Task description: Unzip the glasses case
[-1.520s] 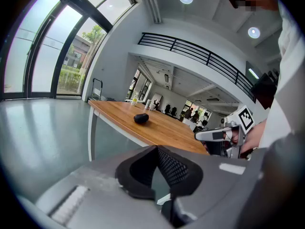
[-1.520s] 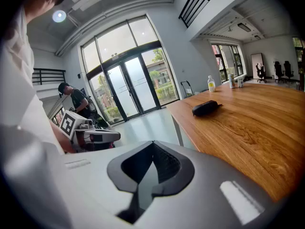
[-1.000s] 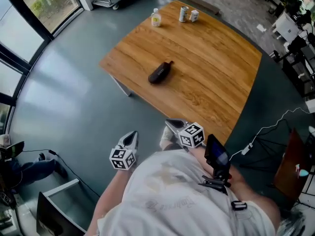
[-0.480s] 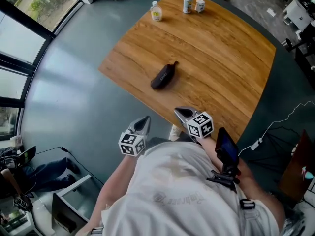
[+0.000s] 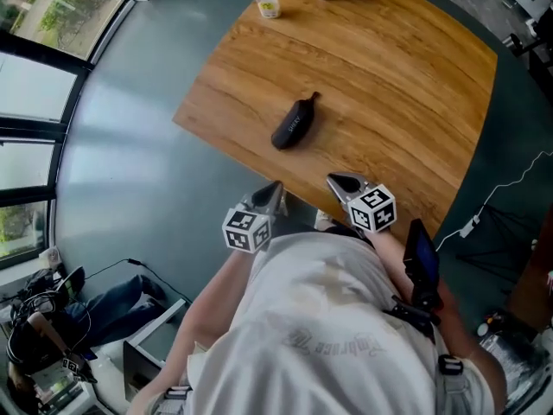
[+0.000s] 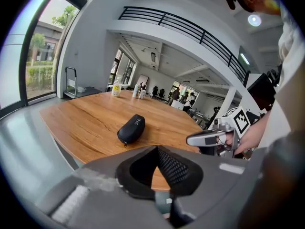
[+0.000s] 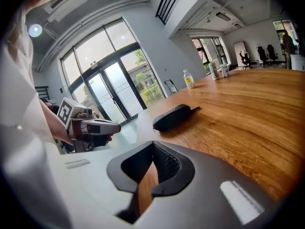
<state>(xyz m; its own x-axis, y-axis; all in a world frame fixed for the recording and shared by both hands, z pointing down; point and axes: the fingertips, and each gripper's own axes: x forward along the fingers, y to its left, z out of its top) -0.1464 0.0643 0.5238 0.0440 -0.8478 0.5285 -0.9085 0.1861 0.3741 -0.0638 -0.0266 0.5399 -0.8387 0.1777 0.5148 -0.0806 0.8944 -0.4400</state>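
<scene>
Both tools have advanced to the near edge of the counter. The left hand-held gripper and right hand-held gripper are pressed together and empty. The glasses case lies ahead, mid-counter, untouched. Best to open both, pin its body with one and pinch the pull with the other. Bare wood; grey floor, windows left.

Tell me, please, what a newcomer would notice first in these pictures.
A black case lies closed on the wide wooden table, toward its left side. By the near edge, the left gripper and right gripper hover, both shut and empty, pointing toward it.
</scene>
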